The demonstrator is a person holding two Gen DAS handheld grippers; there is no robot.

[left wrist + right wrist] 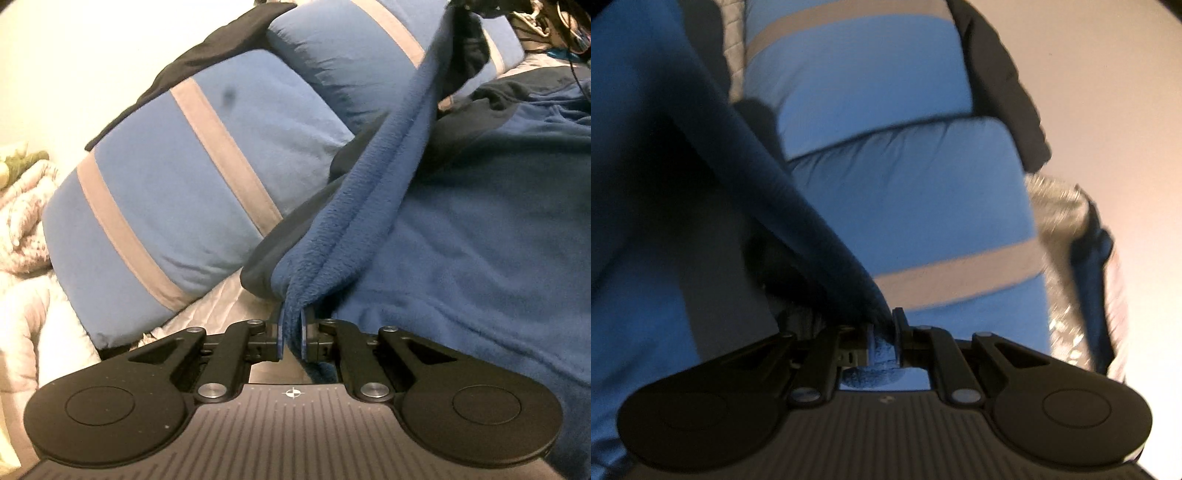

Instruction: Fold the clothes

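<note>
Fleece [461, 221] edge stretched lower centre to upper right, clamped by left gripper [291, 338] and right gripper [884, 341].
Keeping tension even, clear of pillows [177, 177], laying flat.

Two blue pillows with grey stripes [192, 184] lie on a grey quilted bedspread [218, 302], against a plain pale wall [92, 66]; a crumpled pale blanket [26, 221] sits far left.

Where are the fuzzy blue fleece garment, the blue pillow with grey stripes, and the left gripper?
Fuzzy blue fleece garment [461, 229]: left wrist view, on its flat body.
Blue pillow with grey stripes [155, 192]: left wrist view, on a blue panel.
Left gripper [291, 338]: left wrist view, between fingertips pinching the fleece.
</note>
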